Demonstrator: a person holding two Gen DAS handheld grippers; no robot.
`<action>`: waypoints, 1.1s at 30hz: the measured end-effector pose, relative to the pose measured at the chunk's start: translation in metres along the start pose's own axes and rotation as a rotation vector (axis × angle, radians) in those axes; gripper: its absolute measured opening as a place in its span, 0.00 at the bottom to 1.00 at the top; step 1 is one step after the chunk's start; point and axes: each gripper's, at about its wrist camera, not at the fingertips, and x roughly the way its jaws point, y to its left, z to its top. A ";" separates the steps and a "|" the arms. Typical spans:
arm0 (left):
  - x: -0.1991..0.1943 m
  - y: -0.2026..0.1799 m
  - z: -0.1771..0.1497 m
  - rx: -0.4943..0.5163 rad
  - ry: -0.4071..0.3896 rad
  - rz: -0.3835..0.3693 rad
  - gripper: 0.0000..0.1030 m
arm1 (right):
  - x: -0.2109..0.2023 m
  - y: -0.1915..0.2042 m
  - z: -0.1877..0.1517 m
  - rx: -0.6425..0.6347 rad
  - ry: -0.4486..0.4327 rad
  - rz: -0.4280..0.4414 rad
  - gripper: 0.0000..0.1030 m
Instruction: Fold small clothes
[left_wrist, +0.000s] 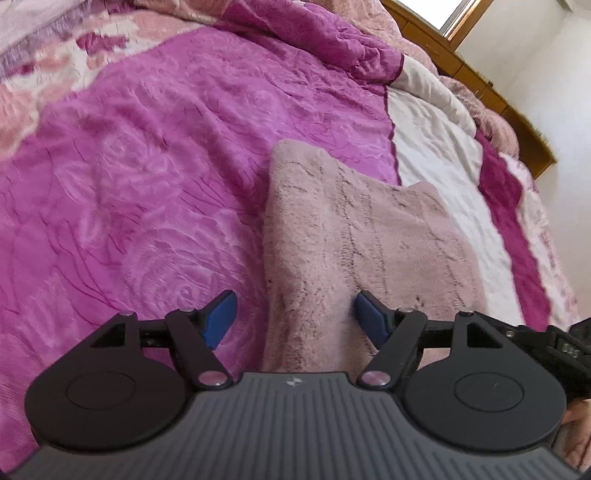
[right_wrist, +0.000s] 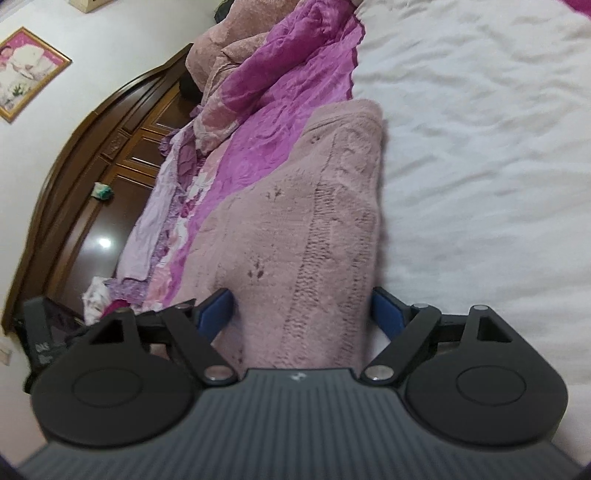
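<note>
A fluffy pale pink knitted garment (left_wrist: 354, 229) lies folded into a long strip on the bed. In the left wrist view my left gripper (left_wrist: 295, 314) is open over its near end. One blue pad (left_wrist: 221, 317) hangs above the magenta bedspread and the other rests by the knit, with the garment's left edge between them. In the right wrist view the same garment (right_wrist: 314, 206) runs away from my right gripper (right_wrist: 301, 310). Its jaws stand wide on either side of the strip's near end, and the blue pads (right_wrist: 216, 310) do not squeeze it.
The magenta embossed bedspread (left_wrist: 147, 177) covers the left of the bed and a white quilt (right_wrist: 480, 147) the right. A dark wooden headboard (right_wrist: 110, 155) and a framed picture (right_wrist: 26, 70) stand beyond. Crumpled pink bedding (right_wrist: 229, 74) is heaped at the far end.
</note>
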 end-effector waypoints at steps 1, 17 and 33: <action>0.002 0.002 -0.001 -0.018 0.007 -0.031 0.71 | 0.003 0.001 0.000 0.008 0.005 0.009 0.80; -0.024 -0.036 -0.014 -0.056 -0.017 -0.214 0.33 | -0.057 0.030 0.015 0.000 -0.088 0.095 0.46; -0.008 -0.129 -0.095 0.124 0.121 -0.200 0.31 | -0.160 -0.029 -0.021 -0.097 -0.084 -0.271 0.50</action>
